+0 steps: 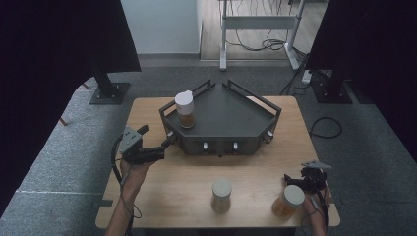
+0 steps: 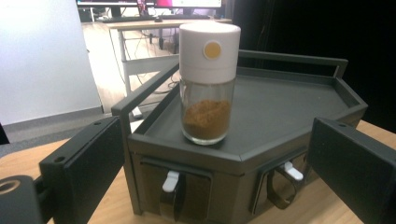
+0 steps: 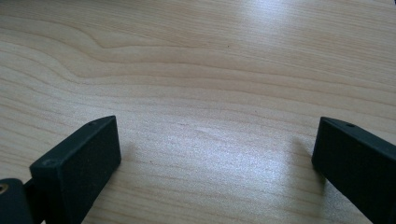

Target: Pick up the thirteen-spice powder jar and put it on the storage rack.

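A glass spice jar with a white cap and brown powder stands upright on the left part of a black angular tray. In the left gripper view the jar sits near the tray's front edge, straight ahead. My left gripper is open just short of the tray's left front corner, its jaws wide apart and holding nothing. My right gripper is open low over the wooden table, jaws spread with nothing between them.
Two more white-capped jars stand on the table's near side, one in the middle and one at the right, right beside my right gripper. Small white-tipped clips hang on the tray's front faces. Raised rails edge the tray's back.
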